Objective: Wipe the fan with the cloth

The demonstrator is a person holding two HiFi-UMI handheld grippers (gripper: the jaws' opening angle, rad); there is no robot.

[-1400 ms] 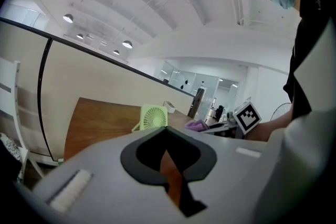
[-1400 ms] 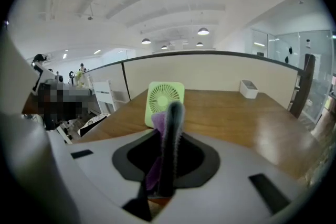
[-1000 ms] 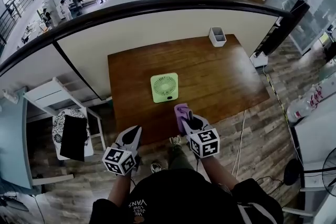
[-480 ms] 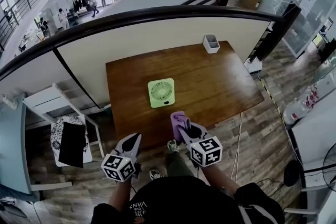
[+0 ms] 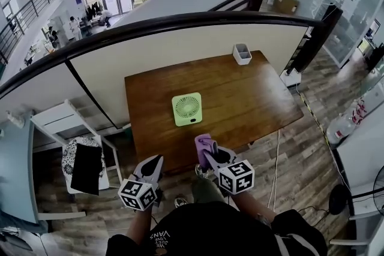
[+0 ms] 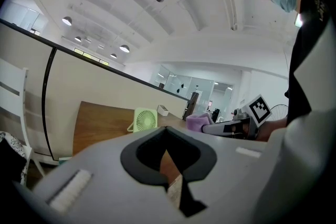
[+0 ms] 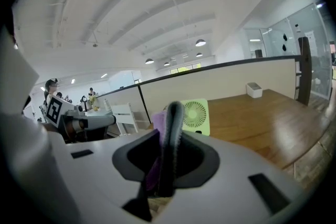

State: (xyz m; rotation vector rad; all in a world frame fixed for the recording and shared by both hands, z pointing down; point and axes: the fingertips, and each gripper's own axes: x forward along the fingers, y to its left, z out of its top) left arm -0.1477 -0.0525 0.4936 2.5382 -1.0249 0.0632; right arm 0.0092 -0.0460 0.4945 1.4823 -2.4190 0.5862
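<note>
Fan: small pale-green square plastic fan (image 5: 187, 109) stood facing the person.
Right gripper (image 5: 208, 153): nearer; fan lay ahead, slightly left; jaws clamped a purple cloth (image 5: 204, 142).
Left gripper (image 5: 153, 165): farther from fan; jaws together, empty.

We've got a brown wooden worktop (image 5: 240, 93) here, plank grain running across it, with its far edge pushed up against a cream partition (image 5: 150, 54). Only two things sit on it. A light green square fan (image 5: 187, 109) stands upright a bit left of the middle, closer to our edge, grille facing us. A small white tub (image 5: 242, 53) sits at the far edge towards the right corner, well apart from the fan.
</note>
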